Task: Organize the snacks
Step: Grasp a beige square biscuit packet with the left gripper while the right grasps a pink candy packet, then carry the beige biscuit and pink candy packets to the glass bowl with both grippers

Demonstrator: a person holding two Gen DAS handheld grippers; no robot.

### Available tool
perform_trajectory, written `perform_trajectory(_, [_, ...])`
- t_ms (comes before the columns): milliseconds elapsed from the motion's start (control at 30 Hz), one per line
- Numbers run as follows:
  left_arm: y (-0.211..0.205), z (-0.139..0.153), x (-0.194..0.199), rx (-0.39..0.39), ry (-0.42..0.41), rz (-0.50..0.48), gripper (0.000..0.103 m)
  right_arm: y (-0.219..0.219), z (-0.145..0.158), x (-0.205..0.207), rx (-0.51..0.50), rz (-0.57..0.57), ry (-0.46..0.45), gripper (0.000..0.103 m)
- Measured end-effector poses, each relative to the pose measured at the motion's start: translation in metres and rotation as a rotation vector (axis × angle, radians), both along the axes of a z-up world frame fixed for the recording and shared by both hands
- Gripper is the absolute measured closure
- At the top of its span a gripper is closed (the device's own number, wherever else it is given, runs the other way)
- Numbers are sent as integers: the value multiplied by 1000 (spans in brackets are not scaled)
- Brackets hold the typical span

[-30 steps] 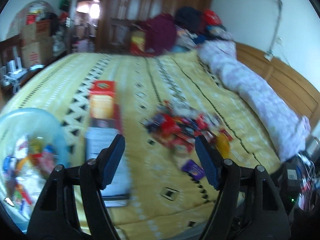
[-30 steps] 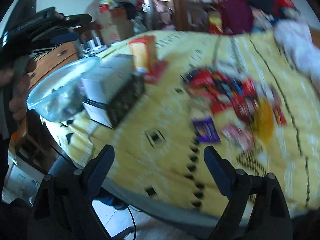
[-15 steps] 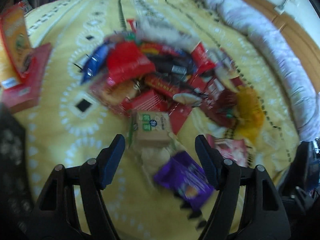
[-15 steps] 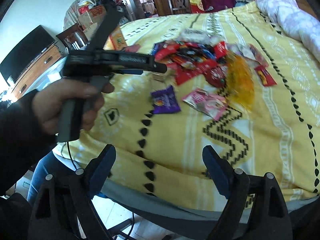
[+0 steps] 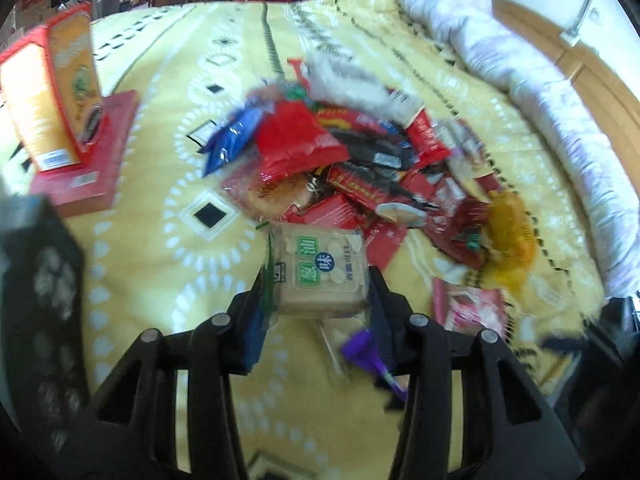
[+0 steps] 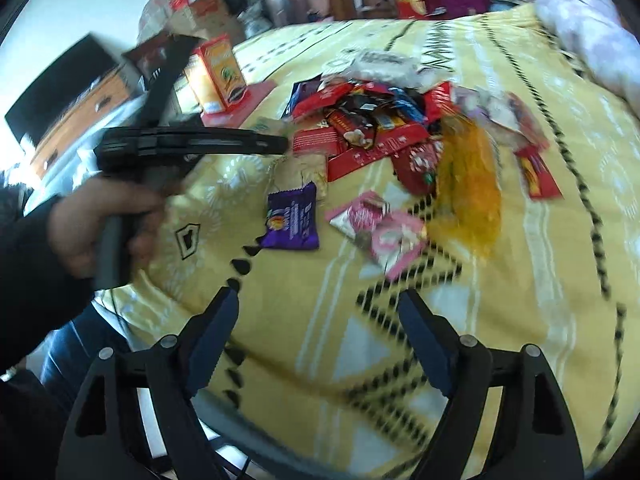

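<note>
Gripping: left hand-held gripper (image 5: 318, 292) clamps the biscuit packet (image 5: 320, 274) crosswise at the snack pile's (image 5: 360, 168) near edge; right hand-held gripper (image 6: 316, 340) hangs unclenched, farther off.

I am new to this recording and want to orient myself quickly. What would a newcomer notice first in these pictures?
First, the heap of snack packets, mostly red, in the middle of the yellow patterned bedspread. Next, the left hand-held gripper closed on a beige cracker pack at the near edge of the heap. The right hand-held gripper is open over bare bedspread, with a purple packet lying ahead of it.
</note>
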State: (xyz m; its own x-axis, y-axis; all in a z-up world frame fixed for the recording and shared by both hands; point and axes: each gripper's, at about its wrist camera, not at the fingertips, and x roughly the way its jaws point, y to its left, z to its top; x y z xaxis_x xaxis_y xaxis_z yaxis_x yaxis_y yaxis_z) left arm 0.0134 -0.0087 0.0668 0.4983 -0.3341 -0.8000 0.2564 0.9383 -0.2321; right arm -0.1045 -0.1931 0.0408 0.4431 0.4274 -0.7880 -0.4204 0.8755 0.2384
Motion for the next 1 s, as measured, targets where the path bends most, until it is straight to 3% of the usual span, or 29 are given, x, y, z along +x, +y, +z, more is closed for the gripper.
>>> perform_trajectory(133, [11,12,-16,-45,0,-7,57,7,-10,48,-60,81,48,30])
perform_trajectory(333, [21,17,-26,-62,7,-16,57,27,-38,97,-245,216,113,35])
perform_trajectory(433, [23,17,-30,-71,15,-20,57,31,-50,102,-307,266,116,35])
perform_trajectory(500, [24,17,-31,-79,17,-17,57,32,-52,103,-308,265,119,36])
perform_trajectory(600, [24,21,-33,-91,6,-17,57,31,-49,94,-282,226,110,49])
perform_trajectory(700, [24,26,-36,-93,-8,-25,57,26,-44,80,-241,189,105,56])
perform_trajectory(767, [26,30,-38,-94,-16,-22,57,20,-37,70,-205,147,90,56])
perform_trajectory(1000, [40,62,-47,-94,-100,7,57,5,28,46,-110,-9,-75,57])
